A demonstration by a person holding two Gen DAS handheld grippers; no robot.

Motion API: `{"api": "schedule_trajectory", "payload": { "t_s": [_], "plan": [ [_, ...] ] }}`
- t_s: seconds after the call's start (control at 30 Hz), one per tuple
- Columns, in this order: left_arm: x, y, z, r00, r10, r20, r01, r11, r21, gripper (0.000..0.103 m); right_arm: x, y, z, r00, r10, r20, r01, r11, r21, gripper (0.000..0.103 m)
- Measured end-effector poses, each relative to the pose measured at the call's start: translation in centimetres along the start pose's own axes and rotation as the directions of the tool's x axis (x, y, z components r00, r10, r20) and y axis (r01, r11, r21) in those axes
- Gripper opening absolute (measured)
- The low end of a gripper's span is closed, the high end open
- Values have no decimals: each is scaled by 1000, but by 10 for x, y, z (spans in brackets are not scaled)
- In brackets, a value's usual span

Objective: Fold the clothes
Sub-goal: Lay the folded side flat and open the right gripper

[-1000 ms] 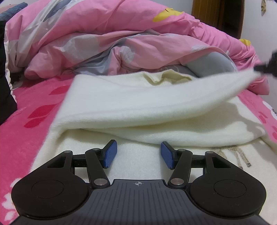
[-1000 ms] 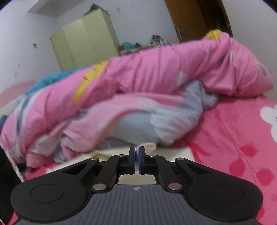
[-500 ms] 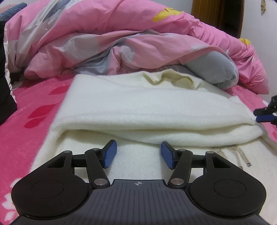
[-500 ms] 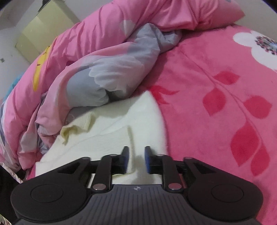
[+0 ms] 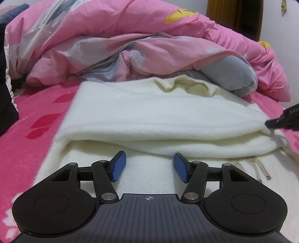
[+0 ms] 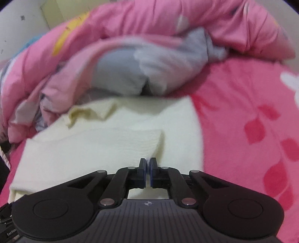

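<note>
A cream knitted sweater (image 5: 149, 119) lies on the pink bed, its upper part folded over the lower part and its ribbed collar (image 5: 186, 86) at the far side. My left gripper (image 5: 148, 158) hovers open over the sweater's near layer, with nothing between its blue pads (image 5: 117, 166). My right gripper (image 6: 148, 161) is shut on a corner of the sweater's folded layer (image 6: 112, 142). In the left wrist view the right gripper (image 5: 280, 123) shows at the sweater's right edge. The right wrist view is blurred.
A heaped pink and grey duvet (image 5: 130, 46) lies just behind the sweater. The pink leaf-print sheet (image 5: 28, 130) spreads on both sides. Dark clothing (image 5: 5, 112) sits at the far left, a wooden door (image 5: 233, 15) behind. A beige cord (image 5: 257, 166) lies on the sweater's lower right.
The right gripper laid the lifted layer down, opened half a second ago, and has now shut again on the sweater's right edge. The left gripper has not moved.
</note>
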State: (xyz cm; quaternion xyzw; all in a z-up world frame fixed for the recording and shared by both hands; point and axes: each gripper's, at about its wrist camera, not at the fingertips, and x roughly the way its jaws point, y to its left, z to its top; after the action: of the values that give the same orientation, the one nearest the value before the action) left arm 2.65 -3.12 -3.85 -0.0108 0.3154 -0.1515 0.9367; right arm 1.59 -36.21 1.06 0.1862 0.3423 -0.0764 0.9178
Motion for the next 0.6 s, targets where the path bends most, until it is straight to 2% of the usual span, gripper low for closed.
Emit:
{"api": "schedule_trajectory", "payload": {
  "t_s": [0.07,0.23,0.37,0.43,0.53,0.6],
  "plan": [
    [-1,0,0,1000,-7,3,7,1000,-3,57,-11,-5,2,999,16,41,-18,999,28,2],
    [-3,-1,0,1000,-8,-3,8,1000,-2,58,-16,-16,-2,999,0,45,-2,999,52,2],
    [-13,-3,1,999,-45,-1,45,999,-15,58,-21,-18,-2,997,-8,71,4,999,49,2],
    [-23,-6,1,996,-82,21,82,997,-8,58,-23,-19,-2,996,-12,84,8,999,47,2],
    [-43,-14,1,985,-136,103,132,990,45,58,-27,-21,-2,994,-17,105,13,999,45,2],
    [-38,-14,4,987,-111,113,104,993,62,58,-30,-22,-2,993,-21,118,16,999,43,2]
  ]
}}
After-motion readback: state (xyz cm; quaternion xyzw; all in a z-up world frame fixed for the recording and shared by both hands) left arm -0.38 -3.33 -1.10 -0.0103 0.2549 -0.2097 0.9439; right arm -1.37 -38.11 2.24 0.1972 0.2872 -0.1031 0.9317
